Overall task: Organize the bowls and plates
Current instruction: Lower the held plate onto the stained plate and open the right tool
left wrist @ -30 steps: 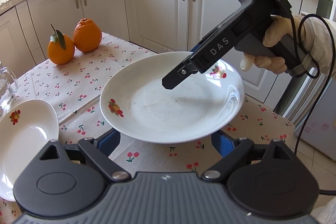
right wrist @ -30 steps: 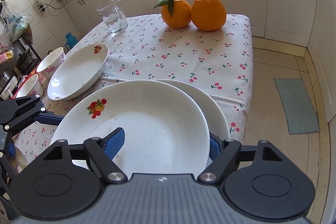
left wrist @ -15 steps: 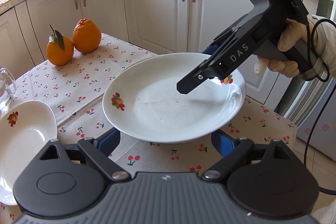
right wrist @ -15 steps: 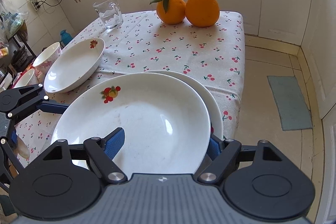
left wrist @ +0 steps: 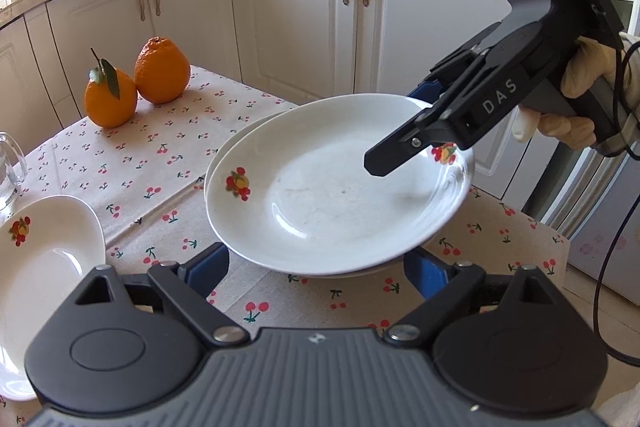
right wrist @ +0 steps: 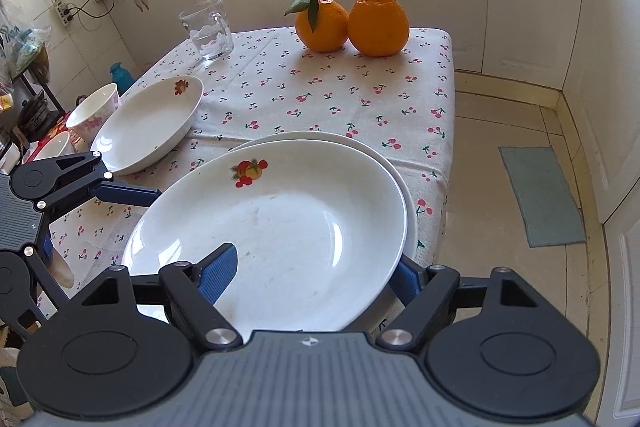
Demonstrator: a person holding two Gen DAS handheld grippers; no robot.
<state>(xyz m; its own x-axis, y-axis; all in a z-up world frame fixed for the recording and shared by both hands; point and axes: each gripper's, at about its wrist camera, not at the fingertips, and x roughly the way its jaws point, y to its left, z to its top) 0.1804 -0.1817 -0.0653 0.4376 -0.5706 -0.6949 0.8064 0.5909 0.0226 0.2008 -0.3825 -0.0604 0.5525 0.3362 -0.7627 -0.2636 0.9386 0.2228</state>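
A white plate with fruit decals (right wrist: 288, 227) (left wrist: 336, 195) is tilted just above a second white plate (right wrist: 320, 138) (left wrist: 224, 155) lying on the cherry-print tablecloth. I cannot tell whether the two plates touch. My right gripper (right wrist: 312, 273) (left wrist: 400, 131) is shut on the upper plate's rim, one finger over the inside and one under it. My left gripper (left wrist: 316, 267) is at the plate's near edge, its jaws opening with nothing pressed between them. One of its blue fingers (right wrist: 128, 194) points at the plate's left side.
A deep white dish (right wrist: 152, 123) (left wrist: 44, 267) lies left of the plates, with two patterned bowls (right wrist: 96, 111) beyond it. A glass mug (right wrist: 208, 31) and two oranges (right wrist: 352, 23) stand at the far side. The table edge (right wrist: 450, 131) drops to the floor on the right.
My right gripper has carried the plate a little to the right in the left wrist view, and the lower plate's rim now shows behind it. The left gripper has kept still.
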